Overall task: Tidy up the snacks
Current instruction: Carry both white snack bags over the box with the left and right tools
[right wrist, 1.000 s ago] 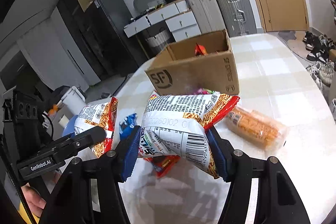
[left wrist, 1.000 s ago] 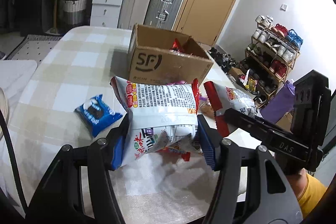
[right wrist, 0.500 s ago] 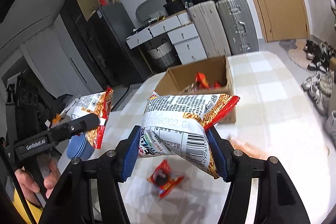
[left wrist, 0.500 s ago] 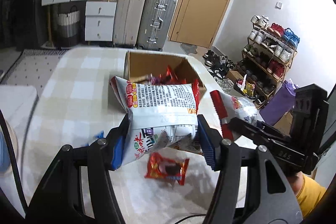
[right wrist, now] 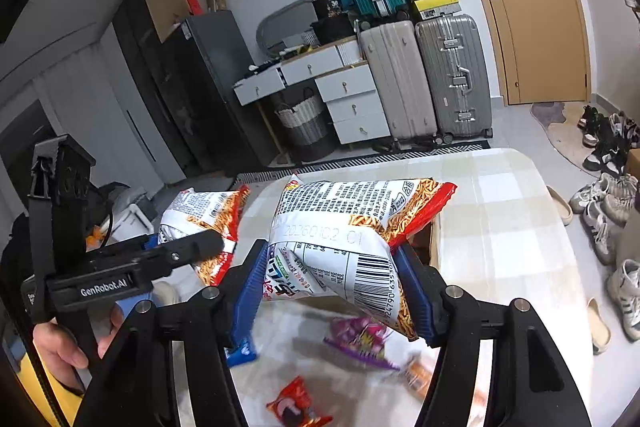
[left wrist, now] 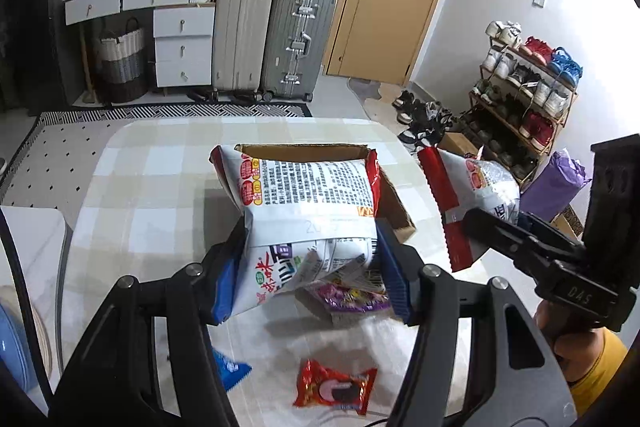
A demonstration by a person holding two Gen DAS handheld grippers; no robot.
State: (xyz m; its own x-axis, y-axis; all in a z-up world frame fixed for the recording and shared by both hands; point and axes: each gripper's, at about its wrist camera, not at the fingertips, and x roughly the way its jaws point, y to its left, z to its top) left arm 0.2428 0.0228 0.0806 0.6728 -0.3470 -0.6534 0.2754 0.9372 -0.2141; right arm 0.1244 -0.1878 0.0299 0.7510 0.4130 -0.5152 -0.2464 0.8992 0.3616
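My left gripper [left wrist: 310,269] is shut on a white and red snack bag [left wrist: 308,203] and holds it above the open cardboard box [left wrist: 394,203]. My right gripper [right wrist: 332,287] is shut on a second white and red snack bag [right wrist: 340,227], also raised over the box [right wrist: 430,247]. Each gripper shows in the other's view, the right one [left wrist: 480,223] at the right and the left one [right wrist: 208,243] at the left. Small packets lie on the checked table below: a red one [left wrist: 334,389], a blue one [left wrist: 230,371] and a purple one [left wrist: 348,297].
The checked table [left wrist: 160,179] has a rounded far edge. Suitcases [left wrist: 272,39] and white drawers [left wrist: 180,39] stand against the far wall. A shoe rack [left wrist: 528,83] is at the right, with shoes on the floor. An orange packet [right wrist: 416,377] lies at the table's right.
Both grippers have risen and moved forward with their bags, from beside the box to above it. The packets on the table now lie nearer and lower in both views.
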